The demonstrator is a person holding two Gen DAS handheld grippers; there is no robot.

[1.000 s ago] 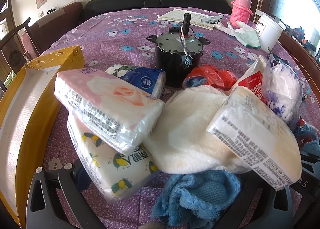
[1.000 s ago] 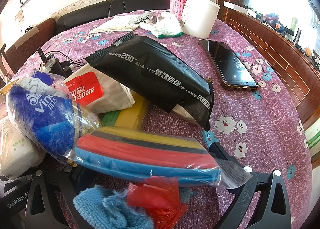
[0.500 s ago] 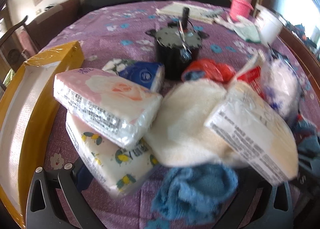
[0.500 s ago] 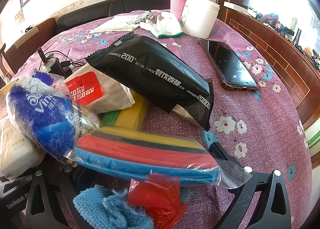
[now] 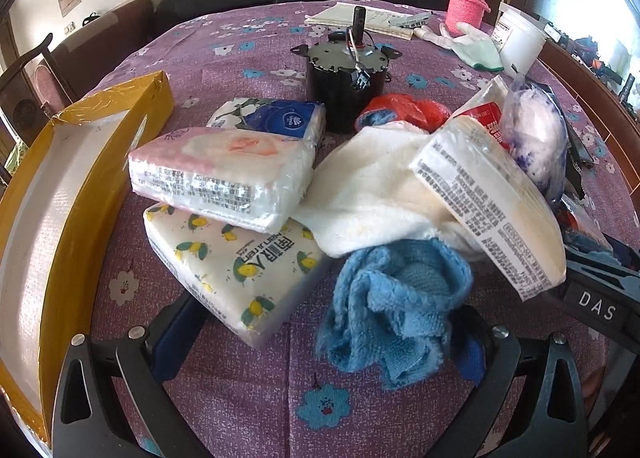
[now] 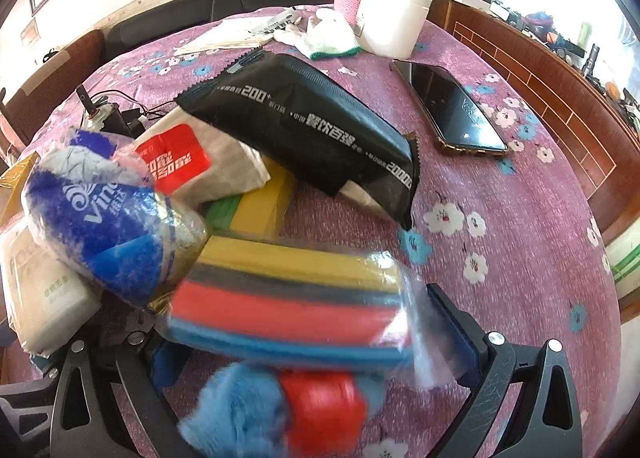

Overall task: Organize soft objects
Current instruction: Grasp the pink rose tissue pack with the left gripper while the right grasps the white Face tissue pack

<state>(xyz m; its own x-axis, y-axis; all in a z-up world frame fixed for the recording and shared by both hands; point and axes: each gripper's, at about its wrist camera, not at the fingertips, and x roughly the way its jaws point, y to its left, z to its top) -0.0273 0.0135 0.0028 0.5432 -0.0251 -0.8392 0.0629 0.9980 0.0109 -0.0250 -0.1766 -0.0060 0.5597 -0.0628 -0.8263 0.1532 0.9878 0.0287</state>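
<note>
Blue Vinda-branded tissue pack point(image 6: 100, 226) beside black "200+" pouch point(image 6: 308, 130).

Left tongs point(image 5: 320, 342): two black plastic arms with triangular cut-outs, blue pads on the inner faces, and silver round-head screws near each arm's top (two visible per side). Right tongs point(image 6: 316, 334): the same black frame, blue pads and silver screws. In the left wrist view, the right unit's black body carries a white "DAS" marking.
</note>
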